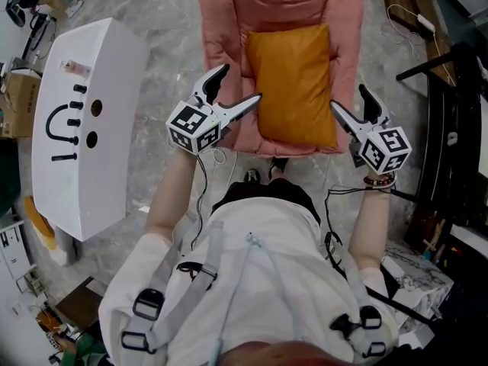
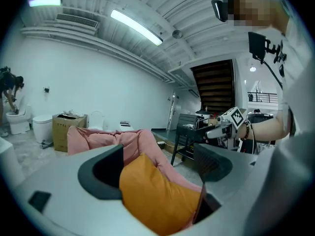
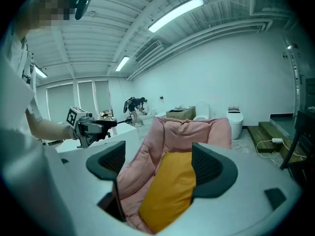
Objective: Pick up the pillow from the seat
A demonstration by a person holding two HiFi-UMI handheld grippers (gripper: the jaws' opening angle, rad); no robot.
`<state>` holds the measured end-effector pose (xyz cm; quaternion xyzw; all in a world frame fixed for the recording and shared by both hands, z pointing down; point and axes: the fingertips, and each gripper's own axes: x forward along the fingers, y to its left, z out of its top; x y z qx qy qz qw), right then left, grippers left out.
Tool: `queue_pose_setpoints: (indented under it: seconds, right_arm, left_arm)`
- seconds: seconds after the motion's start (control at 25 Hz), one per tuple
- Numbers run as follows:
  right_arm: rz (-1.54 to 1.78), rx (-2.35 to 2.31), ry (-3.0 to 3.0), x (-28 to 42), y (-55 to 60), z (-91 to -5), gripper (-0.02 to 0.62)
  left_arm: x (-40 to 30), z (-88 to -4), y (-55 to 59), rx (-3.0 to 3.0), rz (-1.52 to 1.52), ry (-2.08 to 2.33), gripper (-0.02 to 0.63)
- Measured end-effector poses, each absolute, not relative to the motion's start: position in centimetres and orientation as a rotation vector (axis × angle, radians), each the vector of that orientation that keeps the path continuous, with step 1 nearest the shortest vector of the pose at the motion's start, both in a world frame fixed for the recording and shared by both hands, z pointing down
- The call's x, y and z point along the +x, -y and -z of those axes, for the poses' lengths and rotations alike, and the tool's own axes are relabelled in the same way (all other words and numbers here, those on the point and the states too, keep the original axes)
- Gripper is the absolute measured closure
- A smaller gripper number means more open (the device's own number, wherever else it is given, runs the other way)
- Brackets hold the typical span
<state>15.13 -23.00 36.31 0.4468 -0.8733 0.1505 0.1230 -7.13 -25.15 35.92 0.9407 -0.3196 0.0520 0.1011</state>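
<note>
Pillow [image 1: 293, 82], orange, lying flat on the pink seat [image 1: 221, 44]; left hand-held gripper [image 1: 242, 82] and right hand-held gripper [image 1: 347, 97] flank its side edges, both jaws wide apart, gripping nothing.

A bare industrial hall, much like a storeroom: a ribbed ceiling [image 3: 98, 28] with tube lights [image 3: 176, 14] fills the top of both gripper views. A white bathtub [image 1: 84, 120] at the head view's left, a toilet [image 3: 235, 124] and a cardboard box [image 2: 66, 130] stand loose on the marbled floor [image 1: 164, 21].

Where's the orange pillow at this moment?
Head view, upper centre: the orange pillow lies on the pink seat cushion, between the left tool and the right tool.
</note>
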Motion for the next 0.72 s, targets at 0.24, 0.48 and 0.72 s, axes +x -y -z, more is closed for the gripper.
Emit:
queue_pose_setpoints:
  seconds: [0.24, 0.48, 0.72]
  right_arm:
    - [-0.492, 1.258, 2.564, 17.2, 26.4, -37.4, 0.19]
    - [-0.542, 1.211, 2.553, 18.8, 29.3, -39.3, 0.171]
    - [-0.619, 1.13, 2.558, 20.8, 31.7, -41.4, 0.15]
  left_arm:
    - [-6.0, -37.0, 27.9, 2.731, -0.151, 0.975, 0.167]
    - [-4.7, -38.7, 30.6, 2.674, -0.166, 1.01, 0.161]
    - [-2.4, -41.9, 31.7, 2.6, -0.28, 1.03, 0.123]
